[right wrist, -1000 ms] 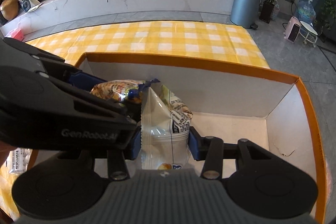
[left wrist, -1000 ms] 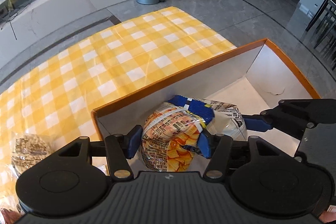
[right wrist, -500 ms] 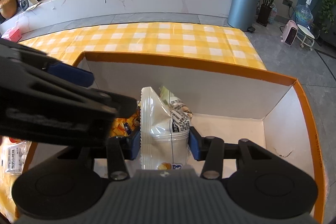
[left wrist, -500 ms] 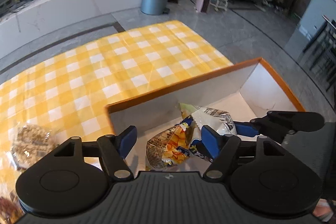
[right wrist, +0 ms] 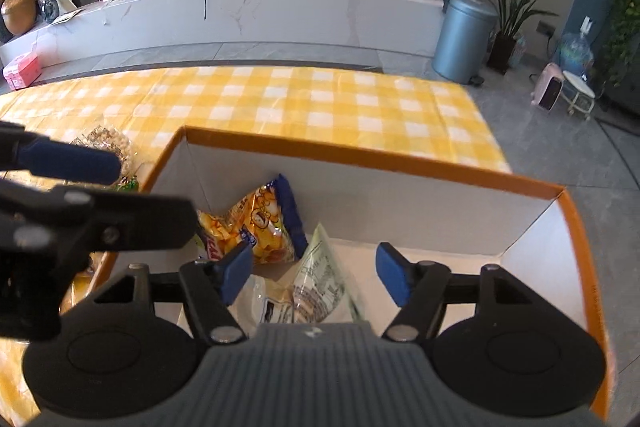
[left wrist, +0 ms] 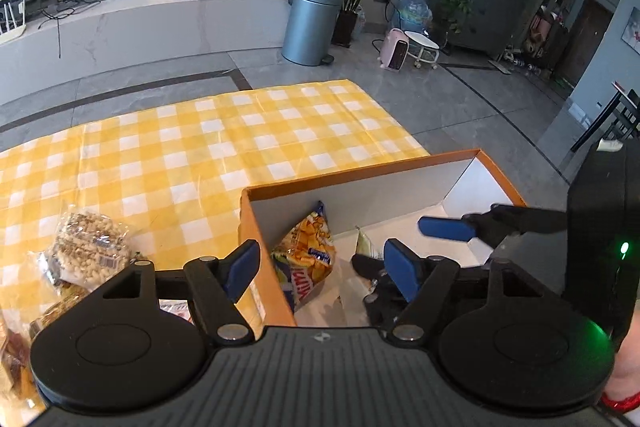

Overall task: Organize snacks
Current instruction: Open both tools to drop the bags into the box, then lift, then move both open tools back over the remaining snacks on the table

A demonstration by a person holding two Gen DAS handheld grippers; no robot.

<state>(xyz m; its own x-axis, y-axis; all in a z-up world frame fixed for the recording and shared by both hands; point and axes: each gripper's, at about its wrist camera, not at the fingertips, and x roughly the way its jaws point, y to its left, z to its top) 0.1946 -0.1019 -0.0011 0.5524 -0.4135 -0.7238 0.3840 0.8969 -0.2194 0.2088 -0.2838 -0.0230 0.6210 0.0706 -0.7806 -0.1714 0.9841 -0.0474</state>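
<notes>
Snacks lie at nine o'clock on the yellow checked table (left wrist: 192, 155): a clear nut bag (left wrist: 90, 251) and more packets under it, just outside the box. Left gripper (left wrist: 320, 269) hangs over the box's left wall, fingers spread wide with nothing between them. At twelve o'clock of it sits the box (right wrist: 400, 165), orange-rimmed and white inside. An orange chip bag (right wrist: 256, 227) leans in its left corner, touching the wall. Just beside that, toward three o'clock, a pale printed packet (right wrist: 320, 279) stands tilted on the box floor. Right gripper (right wrist: 314, 275) hovers above this packet, fingers open on either side and not touching it. Far back at one o'clock stands a grey bin (right wrist: 464, 39).
</notes>
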